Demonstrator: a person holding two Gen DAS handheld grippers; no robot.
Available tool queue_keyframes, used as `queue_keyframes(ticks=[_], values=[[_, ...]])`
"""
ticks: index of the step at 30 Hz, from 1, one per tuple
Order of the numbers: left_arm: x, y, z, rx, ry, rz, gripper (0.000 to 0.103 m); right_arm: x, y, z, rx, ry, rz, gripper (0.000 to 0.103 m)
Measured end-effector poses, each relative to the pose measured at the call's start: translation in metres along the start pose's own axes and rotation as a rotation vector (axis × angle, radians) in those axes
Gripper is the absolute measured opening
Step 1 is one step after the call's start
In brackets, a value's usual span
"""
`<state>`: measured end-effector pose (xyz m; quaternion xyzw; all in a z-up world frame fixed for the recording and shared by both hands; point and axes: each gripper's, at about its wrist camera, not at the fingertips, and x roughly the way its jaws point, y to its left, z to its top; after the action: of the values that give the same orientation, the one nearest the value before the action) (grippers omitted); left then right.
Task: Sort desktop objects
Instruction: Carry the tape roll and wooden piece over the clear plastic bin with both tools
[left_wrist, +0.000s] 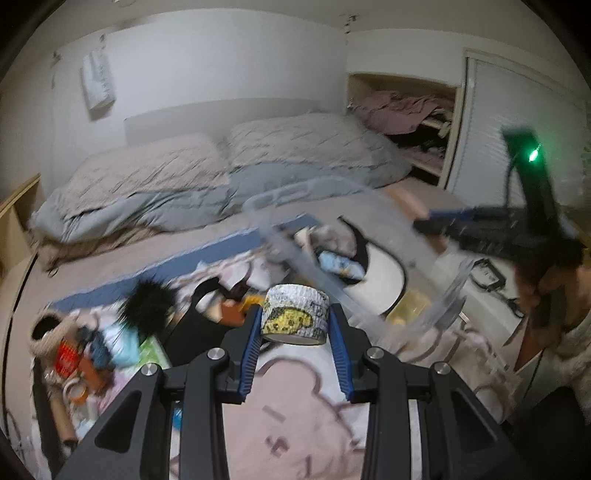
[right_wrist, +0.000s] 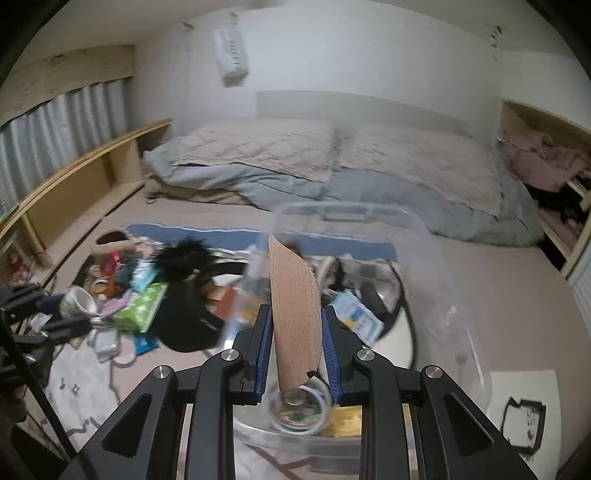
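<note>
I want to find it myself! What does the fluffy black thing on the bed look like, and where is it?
Start at the big bed with grey pillows, then look to the messy pile of small things on the blue-edged blanket. The fluffy black thing sits at the far side of that pile, just above a green packet. It is the only spiky, furry ball there; its neighbours are flat or smooth.

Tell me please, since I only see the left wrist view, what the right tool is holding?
Observer: The right tool is shut on a brown card.
Operator: What lies under it?
Observer: A clear bin, with a glass jar inside, directly below the card.
Operator: Is my tape visible there?
Observer: Yes, the tape shows at the left edge in the left tool, above the clutter.
</note>
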<state>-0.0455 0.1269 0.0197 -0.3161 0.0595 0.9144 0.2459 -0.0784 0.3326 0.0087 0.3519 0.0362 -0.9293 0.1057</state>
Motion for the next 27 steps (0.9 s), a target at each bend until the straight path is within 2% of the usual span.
queue_keyframes(ticks=[4, 8, 15, 22, 27], values=[[0.010, -0.016, 0.014, -0.003, -0.030, -0.047, 0.035, 0.016, -0.018, -0.010, 0.036, 0.044, -0.025, 0.026], [0.025, -0.031, 0.022, 0.023, -0.030, -0.065, 0.035, 0.028, -0.032, -0.016, 0.085, 0.086, -0.039, 0.026], [0.051, -0.043, 0.028, 0.019, -0.005, -0.091, 0.035, 0.045, -0.048, -0.020, 0.078, 0.128, -0.060, 0.026], [0.076, -0.054, 0.033, -0.014, 0.039, -0.124, 0.035, 0.048, -0.061, -0.020, 0.108, 0.133, -0.057, 0.026], [0.097, -0.073, 0.032, 0.003, 0.083, -0.132, 0.035, 0.043, -0.066, -0.019, 0.133, 0.117, -0.044, 0.026]])
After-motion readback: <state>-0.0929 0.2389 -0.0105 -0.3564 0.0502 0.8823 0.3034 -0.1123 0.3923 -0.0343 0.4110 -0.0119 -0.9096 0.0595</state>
